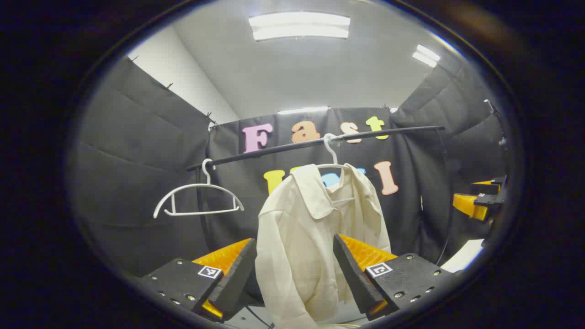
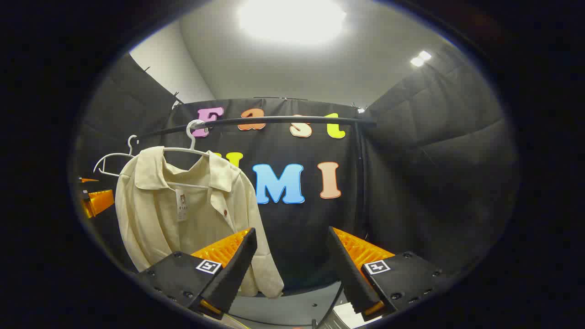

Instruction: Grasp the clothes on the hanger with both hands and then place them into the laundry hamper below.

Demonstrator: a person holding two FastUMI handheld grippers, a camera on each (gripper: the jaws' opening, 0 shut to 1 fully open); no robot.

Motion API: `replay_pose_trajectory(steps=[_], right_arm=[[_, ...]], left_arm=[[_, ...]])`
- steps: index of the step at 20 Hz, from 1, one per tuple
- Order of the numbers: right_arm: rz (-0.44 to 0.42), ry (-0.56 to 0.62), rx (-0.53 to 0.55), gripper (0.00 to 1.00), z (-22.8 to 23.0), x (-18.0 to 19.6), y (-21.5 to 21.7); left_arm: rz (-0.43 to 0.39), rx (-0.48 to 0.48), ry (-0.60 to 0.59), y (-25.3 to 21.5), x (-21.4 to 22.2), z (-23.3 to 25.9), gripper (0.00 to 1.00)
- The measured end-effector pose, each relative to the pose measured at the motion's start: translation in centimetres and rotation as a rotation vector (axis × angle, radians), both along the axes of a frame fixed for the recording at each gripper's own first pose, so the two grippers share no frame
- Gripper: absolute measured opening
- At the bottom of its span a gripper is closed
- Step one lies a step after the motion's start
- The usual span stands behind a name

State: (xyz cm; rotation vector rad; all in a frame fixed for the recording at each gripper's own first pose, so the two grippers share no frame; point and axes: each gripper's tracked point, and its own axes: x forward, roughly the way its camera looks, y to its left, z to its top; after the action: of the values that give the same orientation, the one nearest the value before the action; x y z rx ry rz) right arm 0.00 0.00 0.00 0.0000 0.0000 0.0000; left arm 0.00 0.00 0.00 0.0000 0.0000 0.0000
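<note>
The cream collared cotton shirt [image 1: 315,237] hangs lengthwise from a white plastic hanger [image 1: 332,155] at centre frame, dead ahead between the left gripper's [image 1: 292,269] spread jaws — the nearer — while it sits left of the right gripper's [image 2: 292,269] equally spread, empty jaws.

Left gripper [image 1: 292,269]: two wedge-shaped fingers on flat dark mounting blocks, one per side. Each block carries a small square black-and-white marker tag near its inner top corner and a row of round screws along its outer lower edge. Inner finger faces are ribbed. Right gripper [image 2: 292,269]: same build, wedge fingers, matching square tags, screw rows on the blocks, ribbed inner faces. A thin dark cable runs below it, between the fingers.
</note>
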Motion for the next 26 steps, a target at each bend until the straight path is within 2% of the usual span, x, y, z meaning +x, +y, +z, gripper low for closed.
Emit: replay_pose_trajectory(steps=[7,15,17,19,26], right_arm=[[-0.034,0.021,-0.007,0.97,-0.3,-1.3,-0.5],[-0.027,0.031,-0.011,0.98,-0.6,-1.2,-0.1],[-0.015,0.031,-0.005,0.98,-0.6,-1.0,0.2],[-0.002,0.032,0.003,0.97,-0.6,-0.5,0.5],[0.101,0.034,0.039,0.98,-0.3,2.9,3.7]], left_arm=[[-0.052,-0.020,0.017,-0.8,0.4,-0.6,1.00],[-0.029,-0.025,0.038,-0.4,0.5,-1.4,1.00],[-0.016,-0.022,0.040,-0.3,0.5,-1.4,0.96],[0.000,-0.011,0.037,-0.1,0.5,-1.1,1.00],[0.057,-0.008,0.035,-0.8,2.0,0.2,1.00]])
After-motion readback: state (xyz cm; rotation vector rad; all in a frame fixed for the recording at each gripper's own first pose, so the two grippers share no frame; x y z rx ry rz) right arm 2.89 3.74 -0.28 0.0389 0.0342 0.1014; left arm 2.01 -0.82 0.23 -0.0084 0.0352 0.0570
